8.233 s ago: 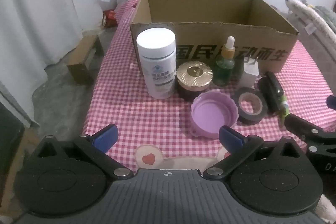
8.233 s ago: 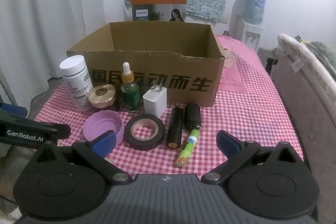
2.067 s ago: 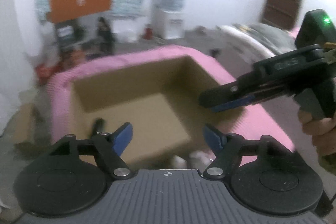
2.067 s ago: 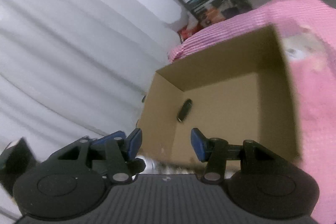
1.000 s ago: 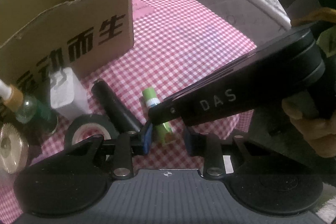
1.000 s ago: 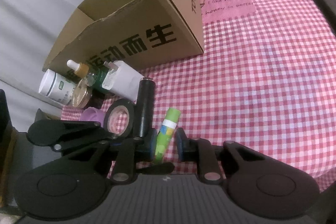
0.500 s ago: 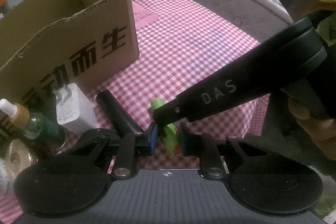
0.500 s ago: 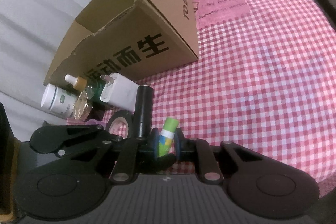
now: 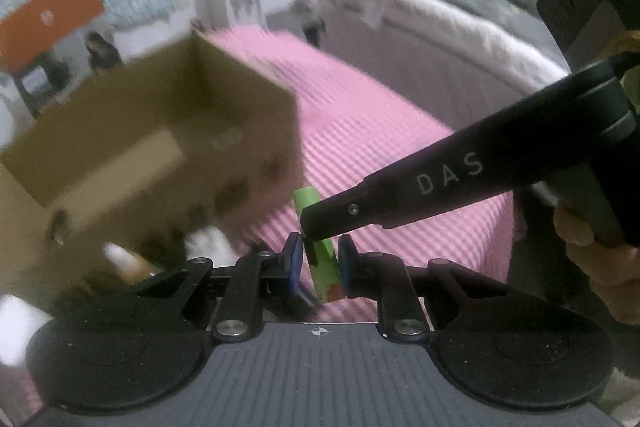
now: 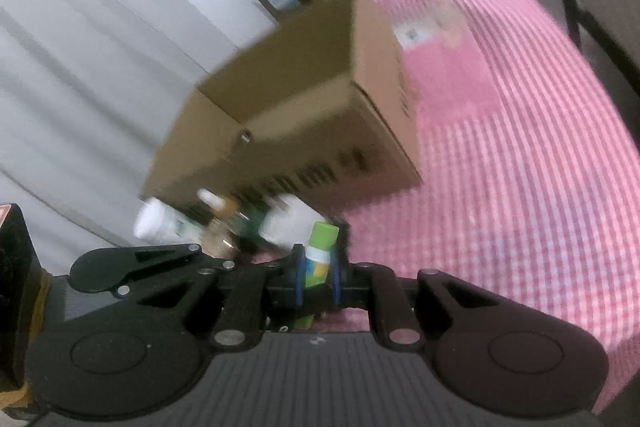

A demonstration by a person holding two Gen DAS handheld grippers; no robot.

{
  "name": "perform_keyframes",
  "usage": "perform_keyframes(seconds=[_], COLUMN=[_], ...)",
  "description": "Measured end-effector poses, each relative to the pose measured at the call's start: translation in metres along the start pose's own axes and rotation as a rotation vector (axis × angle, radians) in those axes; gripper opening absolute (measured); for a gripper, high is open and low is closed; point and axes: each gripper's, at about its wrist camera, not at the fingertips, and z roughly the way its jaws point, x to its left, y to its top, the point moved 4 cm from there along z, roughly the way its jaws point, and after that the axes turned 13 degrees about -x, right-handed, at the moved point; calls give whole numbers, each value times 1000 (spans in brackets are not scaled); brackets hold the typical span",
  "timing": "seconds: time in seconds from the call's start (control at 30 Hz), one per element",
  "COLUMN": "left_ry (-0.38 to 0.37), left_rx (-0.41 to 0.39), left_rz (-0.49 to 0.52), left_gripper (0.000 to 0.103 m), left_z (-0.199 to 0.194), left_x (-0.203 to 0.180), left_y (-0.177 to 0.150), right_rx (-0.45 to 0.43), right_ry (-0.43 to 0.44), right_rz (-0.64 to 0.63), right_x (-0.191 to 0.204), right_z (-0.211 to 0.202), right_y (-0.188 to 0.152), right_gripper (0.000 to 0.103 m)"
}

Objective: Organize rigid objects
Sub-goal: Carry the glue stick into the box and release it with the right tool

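Both grippers hold one green glue stick [image 9: 320,259] above the pink checked tablecloth. My left gripper [image 9: 319,267] is shut on its lower part. My right gripper [image 10: 318,277] is shut on the same stick [image 10: 319,251], and its black finger crosses the left wrist view from the right. The open cardboard box [image 9: 152,151] is ahead to the left; it also shows in the right wrist view [image 10: 304,123]. Both views are motion-blurred.
A white pill bottle [image 10: 154,223], a dropper bottle [image 10: 224,207] and a white charger [image 10: 288,215] stand in front of the box. A grey-covered bed [image 9: 440,39] lies to the right of the table. The pink tablecloth [image 10: 520,155] stretches right of the box.
Both grippers have risen with the glue stick, off the tablecloth and toward the box. The box opening now shows from above.
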Motion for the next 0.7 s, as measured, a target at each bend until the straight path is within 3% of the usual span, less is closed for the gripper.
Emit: perform_keyframes(seconds=[0.2,0.37,0.5,0.7], left_ry=[114,200,240,248], left_rx=[-102,-84,-2,152], left_rz=[-34,-92,-160,-242], left_gripper=[18,18,18,18], left_z=[-37,-38,-18,15], left_x=[49,107,152,194], left_y=[34,54,51,19], right_rx=[-74,-66,28,266], right_ry=[102,183,217,202], right_rz=[-125,-229,-230,-136], right_x=[62,115,136,131], right_z=[8,50,107,200], right_y=[40,72,87,80], right_gripper=[14,14,15,14])
